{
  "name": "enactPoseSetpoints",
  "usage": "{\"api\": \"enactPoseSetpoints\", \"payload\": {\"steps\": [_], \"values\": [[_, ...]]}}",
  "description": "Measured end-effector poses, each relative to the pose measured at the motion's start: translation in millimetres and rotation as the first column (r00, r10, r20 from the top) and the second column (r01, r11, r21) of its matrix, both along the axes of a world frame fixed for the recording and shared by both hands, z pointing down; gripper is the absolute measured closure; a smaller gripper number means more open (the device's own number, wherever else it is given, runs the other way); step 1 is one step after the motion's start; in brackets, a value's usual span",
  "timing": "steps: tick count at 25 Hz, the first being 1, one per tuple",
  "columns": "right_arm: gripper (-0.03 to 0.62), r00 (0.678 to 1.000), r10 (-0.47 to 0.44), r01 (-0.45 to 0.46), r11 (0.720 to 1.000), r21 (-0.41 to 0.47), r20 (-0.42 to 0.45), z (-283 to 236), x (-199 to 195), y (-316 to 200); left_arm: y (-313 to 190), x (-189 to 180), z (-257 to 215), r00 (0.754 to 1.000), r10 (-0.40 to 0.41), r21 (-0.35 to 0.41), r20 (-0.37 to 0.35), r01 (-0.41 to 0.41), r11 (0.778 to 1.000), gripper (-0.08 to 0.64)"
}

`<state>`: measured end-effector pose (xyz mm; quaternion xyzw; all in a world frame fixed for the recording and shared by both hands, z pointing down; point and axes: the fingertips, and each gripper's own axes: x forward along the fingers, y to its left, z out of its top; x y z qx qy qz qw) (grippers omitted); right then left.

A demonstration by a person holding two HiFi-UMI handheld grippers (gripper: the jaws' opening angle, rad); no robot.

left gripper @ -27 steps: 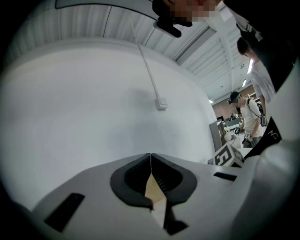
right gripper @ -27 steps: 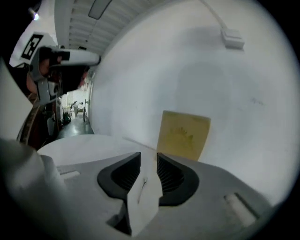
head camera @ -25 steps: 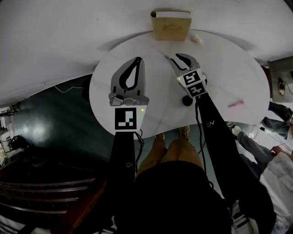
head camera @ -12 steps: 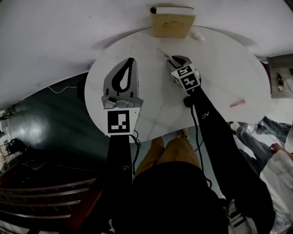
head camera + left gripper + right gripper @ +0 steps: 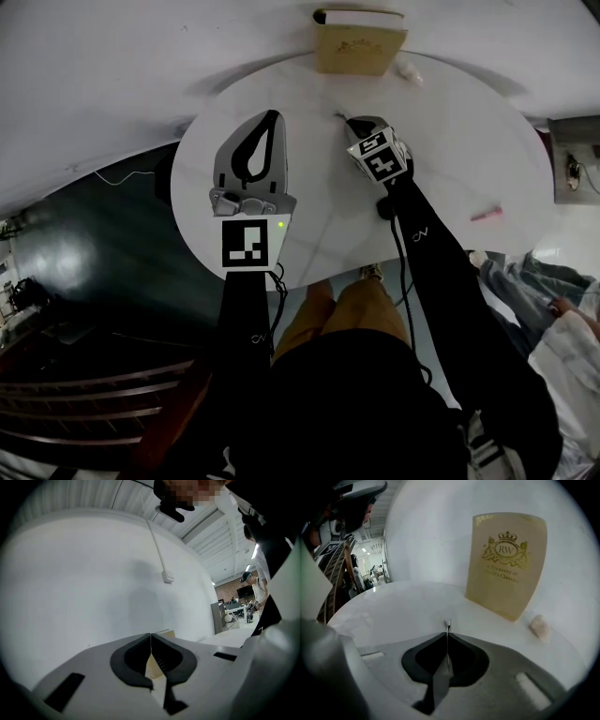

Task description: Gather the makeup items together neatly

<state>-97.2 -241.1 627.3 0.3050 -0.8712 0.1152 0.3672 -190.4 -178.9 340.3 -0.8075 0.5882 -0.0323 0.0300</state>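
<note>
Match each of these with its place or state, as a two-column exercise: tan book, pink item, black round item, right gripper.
Things:
1. tan book
2. pink item
3. black round item
4. right gripper

Places or states:
A. shut on a thin silvery stick
B. stands upright at the far edge of the table
C. lies alone toward the table's right side
D. sits beside the right sleeve

Pairs: 1-B, 2-C, 3-D, 4-A
</note>
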Motion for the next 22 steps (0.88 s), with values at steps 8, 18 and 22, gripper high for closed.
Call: {"api": "enactPoseSetpoints", "payload": {"steps": [8,18,22], "values": [[0.578,0.995,0.053,-0.059,0.995,0.081,0.08,-55,5,-7,6,11,-10,1.0,0.027,0.027,0.007,-0.027,0.999,0.55],[0.578,0.888,0.239,-0.345,0.911,0.225,0.392,-219,57,1,28,24,-58,0.999,0.021,0.141,0.034,-0.025,0.99,0.551],[0.578,0.833,0.255,-0.408,0.882,0.234,0.491,-261,64,22,34,27,-59,0.999,0.01,0.153,0.051,-0.018,0.988,0.551]]}}
